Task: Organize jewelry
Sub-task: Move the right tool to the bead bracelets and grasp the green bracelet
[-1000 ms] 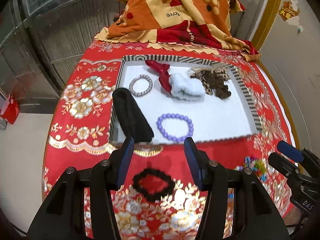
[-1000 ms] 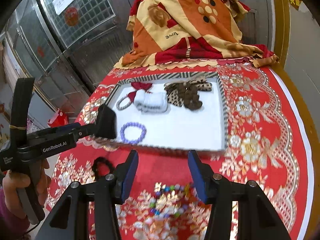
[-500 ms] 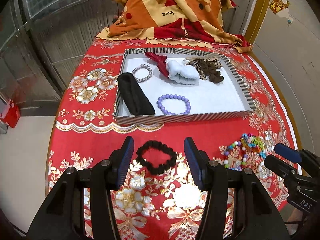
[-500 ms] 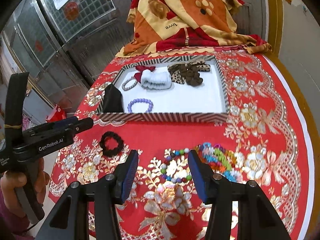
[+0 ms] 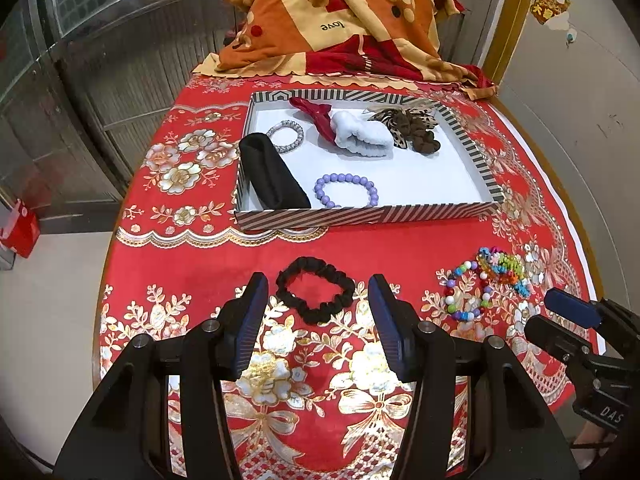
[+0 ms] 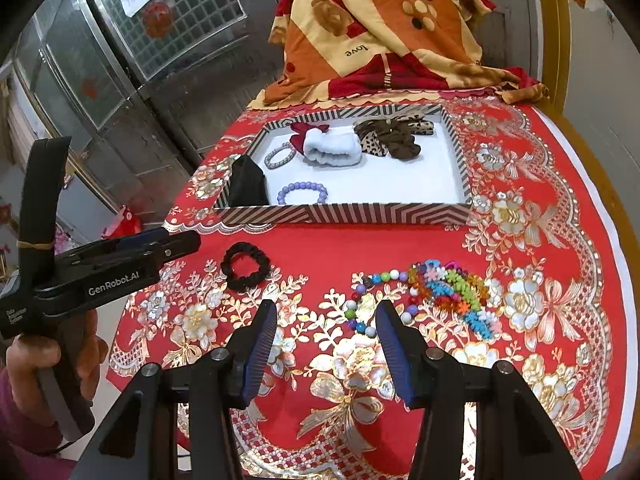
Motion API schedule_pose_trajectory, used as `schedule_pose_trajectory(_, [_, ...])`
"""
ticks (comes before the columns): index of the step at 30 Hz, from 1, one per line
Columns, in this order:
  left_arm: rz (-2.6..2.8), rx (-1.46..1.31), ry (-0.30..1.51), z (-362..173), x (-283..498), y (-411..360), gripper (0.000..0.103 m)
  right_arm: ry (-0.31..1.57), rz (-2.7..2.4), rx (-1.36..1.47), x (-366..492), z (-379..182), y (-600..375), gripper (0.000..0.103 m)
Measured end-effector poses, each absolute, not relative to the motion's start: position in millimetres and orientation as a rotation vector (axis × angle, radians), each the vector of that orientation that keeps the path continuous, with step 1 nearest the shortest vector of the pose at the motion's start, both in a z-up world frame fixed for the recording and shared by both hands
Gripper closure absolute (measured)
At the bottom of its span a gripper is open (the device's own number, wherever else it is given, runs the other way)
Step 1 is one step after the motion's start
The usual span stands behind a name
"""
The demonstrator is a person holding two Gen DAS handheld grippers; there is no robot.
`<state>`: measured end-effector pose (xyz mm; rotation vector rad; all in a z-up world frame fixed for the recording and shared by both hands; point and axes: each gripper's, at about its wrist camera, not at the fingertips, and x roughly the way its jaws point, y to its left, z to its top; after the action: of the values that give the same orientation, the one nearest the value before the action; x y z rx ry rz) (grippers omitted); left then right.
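Black scrunchie (image 5: 315, 289) flat on cloth, long axis roughly sideways; left gripper (image 5: 318, 320), right gripper (image 6: 325, 338) fingers open, empty.

- Left tool (image 5: 318, 312) points steeply downward, jaws standing apart with nothing between them.
- Right tool (image 6: 326, 338) likewise angled down, jaws parted, empty.
- A hand (image 6: 48, 364) grips the left tool's handle.

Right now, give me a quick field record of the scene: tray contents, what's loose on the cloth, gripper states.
tray: striped tray on red tablecloth
in tray: purple bead bracelet; silver bracelet; black pouch; white scrunchie; red bow; leopard and brown scrunchies
loose on cloth: black scrunchie; colourful bead bracelets
left gripper: open, empty, black scrunchie just ahead
right gripper: open, empty, beads just ahead
behind tray: folded blanket
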<state>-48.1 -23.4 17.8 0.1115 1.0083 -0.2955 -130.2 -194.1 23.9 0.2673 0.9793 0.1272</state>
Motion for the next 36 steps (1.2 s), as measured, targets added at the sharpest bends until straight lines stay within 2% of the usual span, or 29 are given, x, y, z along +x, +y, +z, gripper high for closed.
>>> schedule_pose_trajectory(36, [-0.378, 0.092, 1.181, -22, -36, -54, 0.051, 1.066, 0.008, 0.27, -137, -10, -254, 0.054])
